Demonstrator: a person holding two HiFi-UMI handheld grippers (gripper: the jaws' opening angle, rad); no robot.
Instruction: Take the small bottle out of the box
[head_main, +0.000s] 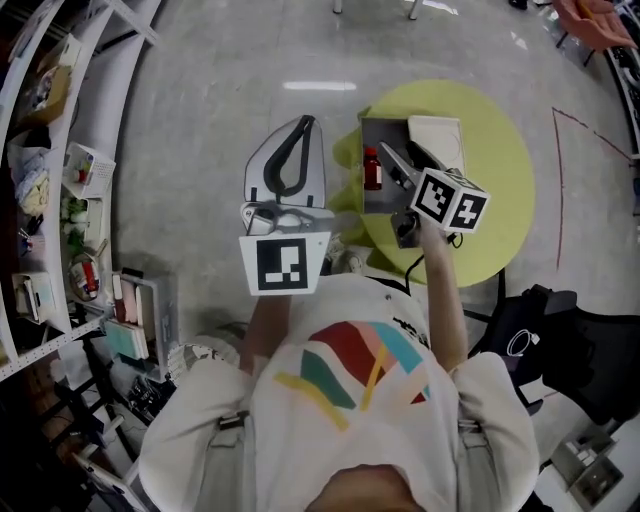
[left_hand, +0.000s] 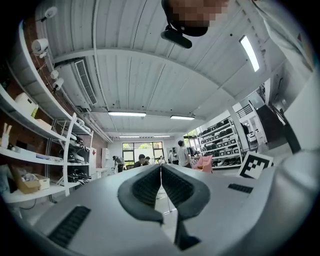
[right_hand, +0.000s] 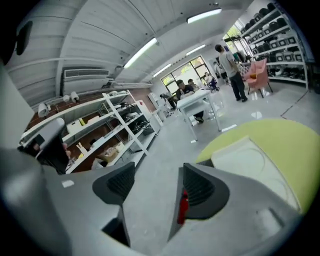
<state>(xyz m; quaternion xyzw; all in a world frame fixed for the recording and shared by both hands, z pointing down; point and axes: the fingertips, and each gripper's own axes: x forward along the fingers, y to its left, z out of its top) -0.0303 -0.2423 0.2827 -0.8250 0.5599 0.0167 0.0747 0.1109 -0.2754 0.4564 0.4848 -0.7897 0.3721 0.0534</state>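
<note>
A small red bottle (head_main: 372, 168) stands inside a grey open box (head_main: 384, 128) on the round yellow-green table (head_main: 500, 170). My right gripper (head_main: 397, 150) hovers over the box's right half with its jaws open and nothing between them. In the right gripper view only a red sliver of the bottle (right_hand: 183, 206) shows, past the inner edge of the right finger (right_hand: 202, 187), with the right gripper (right_hand: 155, 175) gaping over bare floor. My left gripper (head_main: 303, 128) is held left of the table, off the box. In its own view the left gripper (left_hand: 161, 172) is shut and empty.
A white lid or tray (head_main: 438, 140) lies beside the box on the table (right_hand: 272, 132). Shelving with clutter (head_main: 50, 200) runs along the left. A black bag (head_main: 560, 340) sits at the lower right. People stand far off in the room (right_hand: 231, 65).
</note>
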